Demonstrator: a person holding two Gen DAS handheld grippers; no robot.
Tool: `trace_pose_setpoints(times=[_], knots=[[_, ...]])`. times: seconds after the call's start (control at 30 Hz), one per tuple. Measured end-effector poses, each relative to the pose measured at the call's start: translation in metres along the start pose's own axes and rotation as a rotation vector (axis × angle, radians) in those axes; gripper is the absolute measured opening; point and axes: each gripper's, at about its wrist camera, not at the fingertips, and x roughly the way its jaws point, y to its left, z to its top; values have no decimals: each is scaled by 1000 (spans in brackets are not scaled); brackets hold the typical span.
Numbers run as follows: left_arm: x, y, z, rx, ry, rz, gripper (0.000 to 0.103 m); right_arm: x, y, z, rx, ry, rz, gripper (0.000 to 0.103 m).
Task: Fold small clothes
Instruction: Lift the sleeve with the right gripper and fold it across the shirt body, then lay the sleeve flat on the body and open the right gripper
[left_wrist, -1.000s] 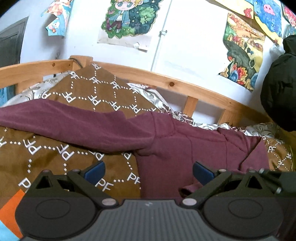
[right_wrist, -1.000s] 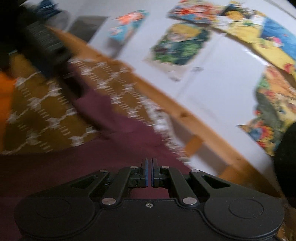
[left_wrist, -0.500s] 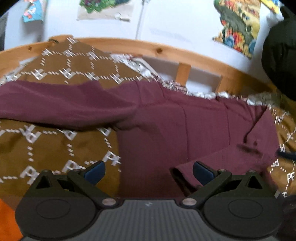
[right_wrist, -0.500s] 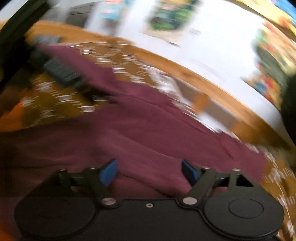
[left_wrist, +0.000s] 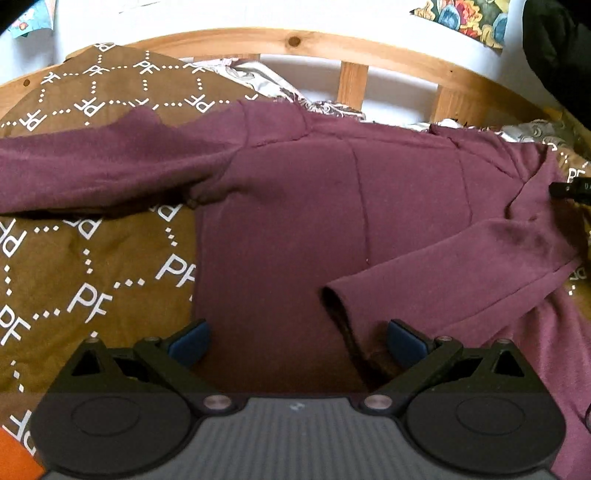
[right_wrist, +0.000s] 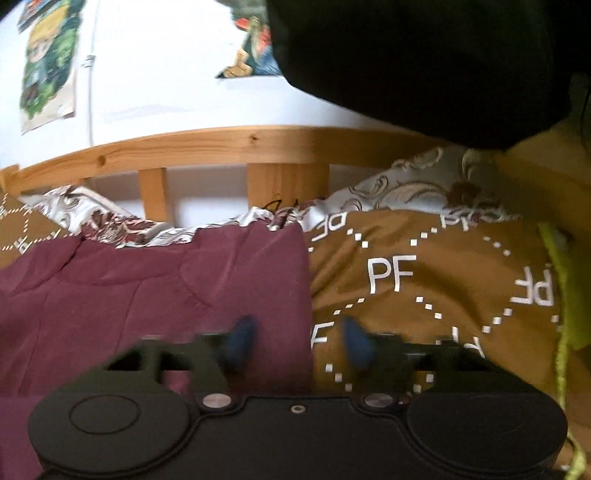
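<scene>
A maroon long-sleeved top (left_wrist: 295, 206) lay spread flat on the brown "PF"-patterned blanket (left_wrist: 92, 280) covering the bed. Its body ran from the near edge of the bed toward the wooden bed rail (left_wrist: 295, 40), with the shoulders at the rail side. One sleeve (left_wrist: 92, 166) stretched straight out toward the bed's left edge, so the garment's long axis there ran parallel to the rail; the other sleeve (left_wrist: 443, 273) was folded back across the body, its cuff pointing toward the near edge.

The left gripper (left_wrist: 295, 341) hovered over the lower body of the top with its jaws spread wide, pinching nothing, the folded sleeve's cuff just beside its right finger.

The right gripper (right_wrist: 297, 341) hung above the top's right side edge, where maroon cloth met blanket. Its jaws had just been closing, yet stood apart with a gap, gripping nothing.
</scene>
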Motion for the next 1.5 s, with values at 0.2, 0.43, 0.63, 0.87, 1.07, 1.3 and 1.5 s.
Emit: trace_pose_setpoints(times=[0.2, 0.43, 0.63, 0.87, 1.07, 1.3, 1.5], knots=[[1, -10, -5, 59, 1, 38, 102, -5, -13, 9, 84, -64, -31, 5], [-3, -14, -6, 76, 13, 45, 102, -10, -13, 0, 77, -33, -20, 21], [-9, -7, -8, 61, 24, 12, 102, -57, -6, -21, -113, -21, -34, 54], [-8, -9, -8, 53, 23, 23, 102, -61, 34, -63, -493, 59, -141, 66], [-10, -7, -6, 53, 37, 13, 102, -41, 63, -82, -720, -1, -232, 44], [-8, -7, -7, 43, 45, 21, 102, -52, 49, -77, -591, -52, -257, 0], [-9, -11, -7, 59, 54, 38, 102, -49, 41, -80, -506, -9, -245, 0]])
